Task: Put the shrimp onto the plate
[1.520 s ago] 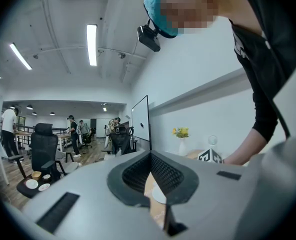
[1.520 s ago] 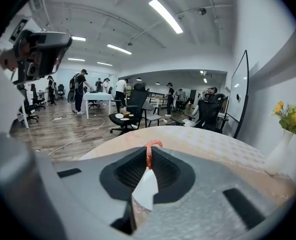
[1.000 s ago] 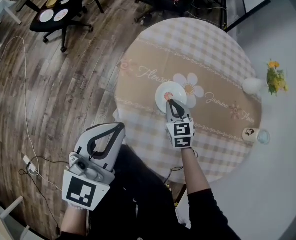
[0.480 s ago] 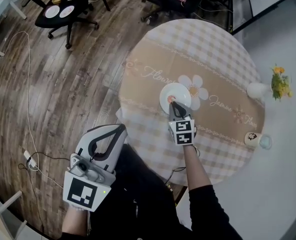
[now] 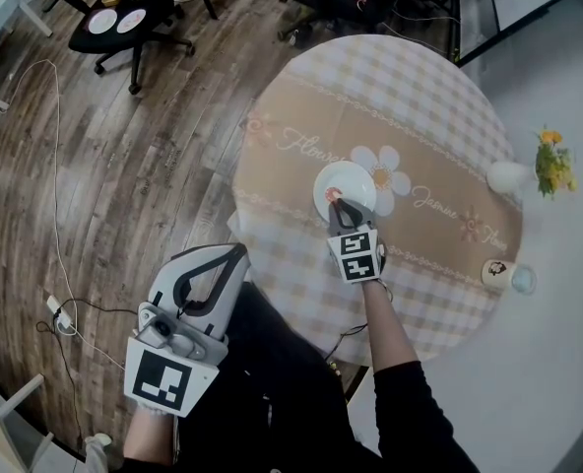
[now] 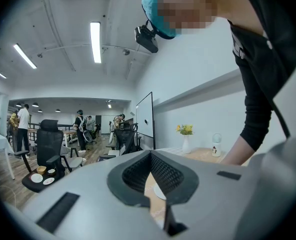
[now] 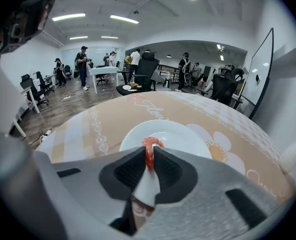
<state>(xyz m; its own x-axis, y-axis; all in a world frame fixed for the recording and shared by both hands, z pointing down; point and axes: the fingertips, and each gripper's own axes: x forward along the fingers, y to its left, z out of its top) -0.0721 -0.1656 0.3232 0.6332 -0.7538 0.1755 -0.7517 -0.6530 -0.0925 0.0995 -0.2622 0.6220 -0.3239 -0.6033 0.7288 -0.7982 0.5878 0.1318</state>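
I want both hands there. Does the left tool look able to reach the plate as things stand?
Probably not: the left tool hangs back beside the table, while the plate sits mid-table with the right tool, holding the shrimp, over its near rim.

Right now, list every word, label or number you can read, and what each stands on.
"Flower": script on the tablecloth, left of the plate.
"Jasmine": same tablecloth, right of the plate.
Third script near the mug: too blurred to read.
Cubes on left gripper and right gripper: square markers, no letters.

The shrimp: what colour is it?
The shrimp is orange-red, clearest in the right gripper view.
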